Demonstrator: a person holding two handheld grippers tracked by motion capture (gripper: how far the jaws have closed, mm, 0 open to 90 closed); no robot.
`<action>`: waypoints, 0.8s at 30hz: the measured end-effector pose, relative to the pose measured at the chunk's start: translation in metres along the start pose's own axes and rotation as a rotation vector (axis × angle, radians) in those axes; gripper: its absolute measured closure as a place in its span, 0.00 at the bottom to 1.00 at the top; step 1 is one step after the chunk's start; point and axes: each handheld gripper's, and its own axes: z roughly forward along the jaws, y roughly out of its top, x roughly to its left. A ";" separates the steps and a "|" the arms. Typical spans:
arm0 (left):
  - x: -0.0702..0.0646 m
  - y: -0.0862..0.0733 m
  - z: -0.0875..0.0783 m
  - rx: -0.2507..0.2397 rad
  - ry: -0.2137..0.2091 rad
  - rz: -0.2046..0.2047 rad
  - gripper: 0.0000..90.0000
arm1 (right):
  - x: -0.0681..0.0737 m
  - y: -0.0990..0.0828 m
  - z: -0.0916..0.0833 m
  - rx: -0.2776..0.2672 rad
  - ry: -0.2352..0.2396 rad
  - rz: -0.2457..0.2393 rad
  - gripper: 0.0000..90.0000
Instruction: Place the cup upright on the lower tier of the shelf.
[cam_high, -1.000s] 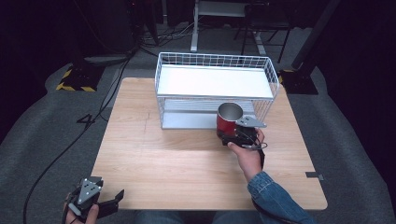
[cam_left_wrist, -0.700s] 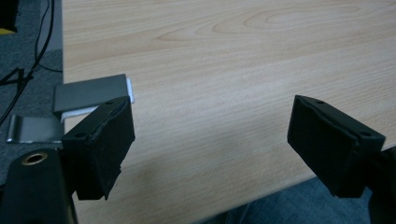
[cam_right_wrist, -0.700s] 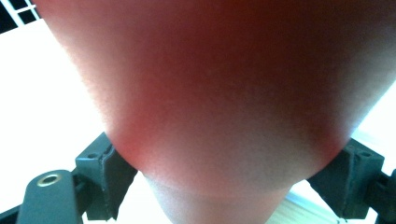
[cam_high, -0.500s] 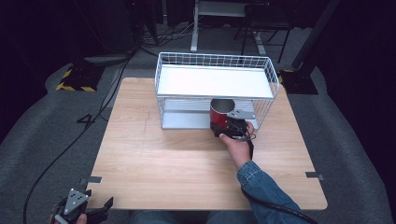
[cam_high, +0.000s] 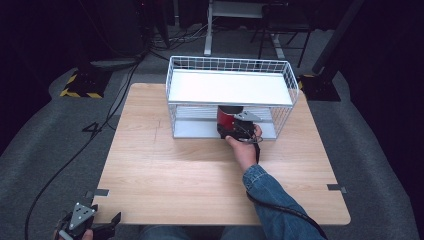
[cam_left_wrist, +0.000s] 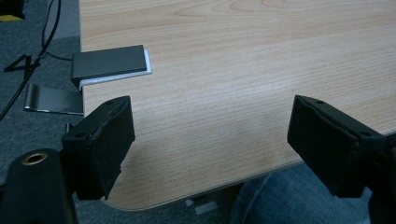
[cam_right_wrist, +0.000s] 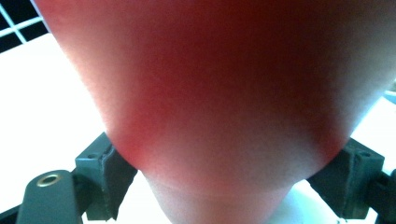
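A person's right gripper (cam_high: 239, 131), jaws clamped on a glossy red metal cup (cam_high: 227, 116), holds it inside the lower tier of a white wire rack (cam_high: 177, 95) on the wooden table (cam_high: 165, 170); release remains. The left gripper (cam_high: 95, 231) hangs empty-jawed, gaping, at the table's near corner

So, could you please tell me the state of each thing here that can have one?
red cup: upright, held inside the rack's lower level.
right gripper: shut on the red cup.
left gripper: jaws apart, nothing between them, at the table's near corner.
wire rack: standing upright on the table, top shelf bare.
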 end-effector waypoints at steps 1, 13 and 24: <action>0.000 0.000 0.000 0.001 -0.001 0.001 0.17 | 0.000 0.000 0.006 0.000 -0.007 -0.009 0.19; 0.004 -0.003 0.001 0.005 -0.004 -0.003 0.17 | -0.005 0.003 0.023 0.002 -0.026 -0.001 0.19; 0.003 -0.005 0.001 0.005 -0.005 -0.009 0.17 | -0.011 0.001 0.029 0.008 -0.002 -0.010 0.19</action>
